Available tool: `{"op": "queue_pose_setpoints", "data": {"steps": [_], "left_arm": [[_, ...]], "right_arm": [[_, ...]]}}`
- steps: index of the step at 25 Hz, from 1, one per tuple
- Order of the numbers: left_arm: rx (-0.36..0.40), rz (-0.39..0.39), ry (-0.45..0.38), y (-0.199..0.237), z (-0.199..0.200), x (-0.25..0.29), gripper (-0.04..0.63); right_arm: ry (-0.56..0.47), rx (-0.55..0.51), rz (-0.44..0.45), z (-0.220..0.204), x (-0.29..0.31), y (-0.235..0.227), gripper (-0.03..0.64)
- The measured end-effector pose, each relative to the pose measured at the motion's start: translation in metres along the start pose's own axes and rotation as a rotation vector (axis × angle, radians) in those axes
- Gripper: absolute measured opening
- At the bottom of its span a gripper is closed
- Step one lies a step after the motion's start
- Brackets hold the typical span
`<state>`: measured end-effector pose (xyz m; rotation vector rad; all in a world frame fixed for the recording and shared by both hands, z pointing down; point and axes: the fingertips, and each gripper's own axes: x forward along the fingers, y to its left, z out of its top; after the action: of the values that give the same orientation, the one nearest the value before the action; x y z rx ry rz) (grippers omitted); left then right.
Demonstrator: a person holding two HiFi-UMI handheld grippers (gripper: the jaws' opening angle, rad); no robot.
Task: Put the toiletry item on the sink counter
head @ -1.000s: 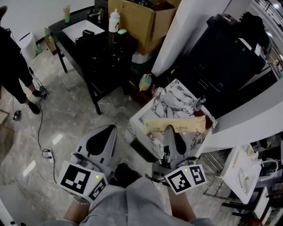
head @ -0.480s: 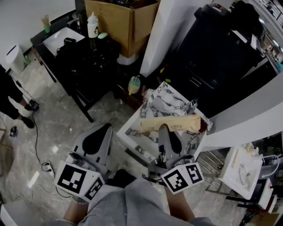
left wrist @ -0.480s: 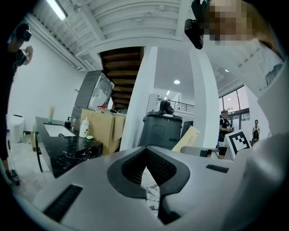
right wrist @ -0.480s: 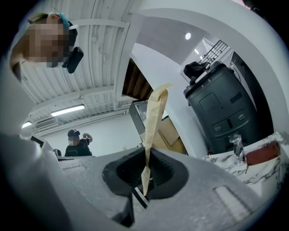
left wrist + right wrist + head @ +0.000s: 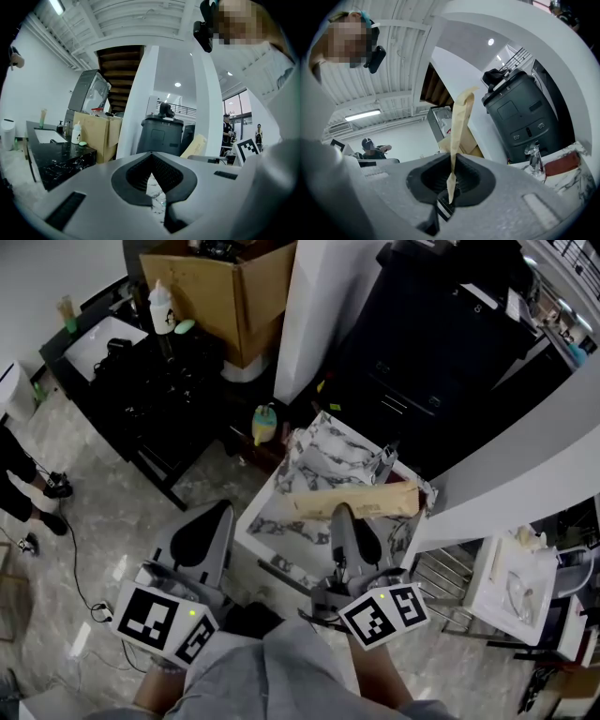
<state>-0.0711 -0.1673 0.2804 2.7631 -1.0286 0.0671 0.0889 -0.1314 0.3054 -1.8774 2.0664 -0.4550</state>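
In the head view, the right tongs (image 5: pixel 343 514) are clenched on a tan toiletry packet (image 5: pixel 361 500), gripping it near its middle. The packet lies crosswise over the marble-patterned sink desk (image 5: pixel 272 514), and its far end reaches toward the faucet (image 5: pixel 384 461). Whether the packet touches the marble cannot be told from here. The left tongs (image 5: pixel 218 515) are just beside the desk's left edge, above the tiled floor (image 5: pixel 103 512). Well beyond them stands a black desk (image 5: pixel 141 395) carrying a white bottle (image 5: pixel 161 306), with a cardboard box (image 5: pixel 225 287) behind it. A yellow-green bottle (image 5: pixel 265 423) stands on the floor between the two desks.

In the left gripper view, the left tongs (image 5: pixel 152 180) are closed with nothing in them; only a thin slit shows marble beyond. The black desk (image 5: pixel 56 161), the white bottle (image 5: pixel 76 133) and the cardboard box (image 5: pixel 96 133) are on the left. A large dark machine (image 5: pixel 164 136) stands past a white pillar (image 5: pixel 140 93), and the tan toiletry packet (image 5: pixel 197 145) shows at the right.

In the right gripper view, the right tongs (image 5: pixel 451 185) pinch the tan toiletry packet (image 5: pixel 459 126), seen edge-on and rising from between the pads. The faucet (image 5: pixel 533 157) and the marble sink desk (image 5: pixel 567 180) are at lower right, below the dark machine (image 5: pixel 520 112).
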Motion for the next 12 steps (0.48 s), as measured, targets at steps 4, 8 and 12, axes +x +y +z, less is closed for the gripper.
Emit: {"op": "queue_pose_setpoints", "data": {"steps": [4, 8, 12], "left_arm": [[0.006, -0.019, 0.009, -0.005, 0.0, 0.005, 0.005], [0.012, -0.054, 0.01, -0.005, 0.002, 0.014, 0.005], [0.005, -0.09, 0.019, -0.002, -0.004, 0.028, 0.005]], "right_arm": [[-0.01, 0.021, -0.017, 0.0, -0.007, -0.005, 0.017], [-0.022, 0.026, -0.045, 0.0, -0.008, -0.011, 0.017], [-0.027, 0.033, -0.072, -0.005, -0.006, -0.018, 0.017]]}}
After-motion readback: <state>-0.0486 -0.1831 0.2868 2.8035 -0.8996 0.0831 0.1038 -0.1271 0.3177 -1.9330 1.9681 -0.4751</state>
